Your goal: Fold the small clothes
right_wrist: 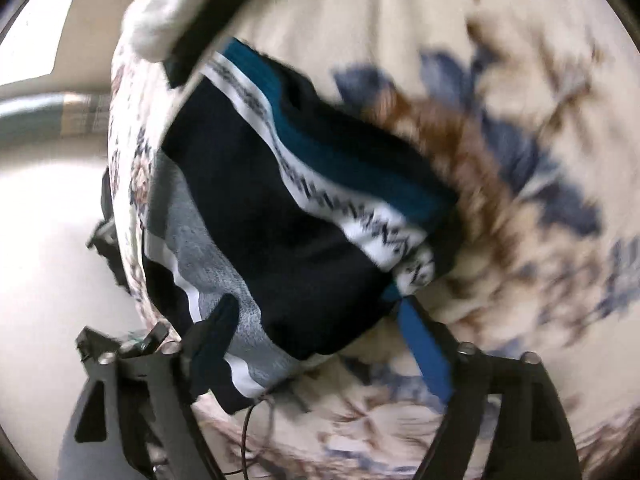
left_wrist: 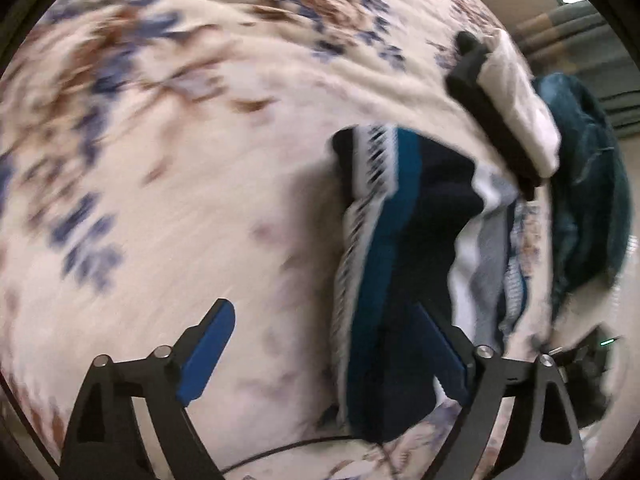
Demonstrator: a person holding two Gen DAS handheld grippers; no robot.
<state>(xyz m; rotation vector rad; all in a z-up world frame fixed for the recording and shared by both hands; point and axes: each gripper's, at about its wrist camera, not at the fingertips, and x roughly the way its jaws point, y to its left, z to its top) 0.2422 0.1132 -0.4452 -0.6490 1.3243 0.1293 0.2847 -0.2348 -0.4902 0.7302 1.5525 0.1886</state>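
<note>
Left wrist view: folded knit sweater [left_wrist: 400,240] at 3 o'clock on the floral bedspread [left_wrist: 200,160], soft, light, floppy; grab a doubled edge. Both grippers' fingers [left_wrist: 212,352] [right_wrist: 424,352] spread, empty.

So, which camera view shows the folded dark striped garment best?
The right wrist view: the folded dark striped garment fills the middle there, its navy, teal and white patterned bands showing across the top. The left wrist view shows it off to the right, foreshortened and partly behind a blue finger pad.

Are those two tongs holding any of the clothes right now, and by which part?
Nothing is held. Both the left tongs and the right tongs stand open above the folded sweater.
</note>
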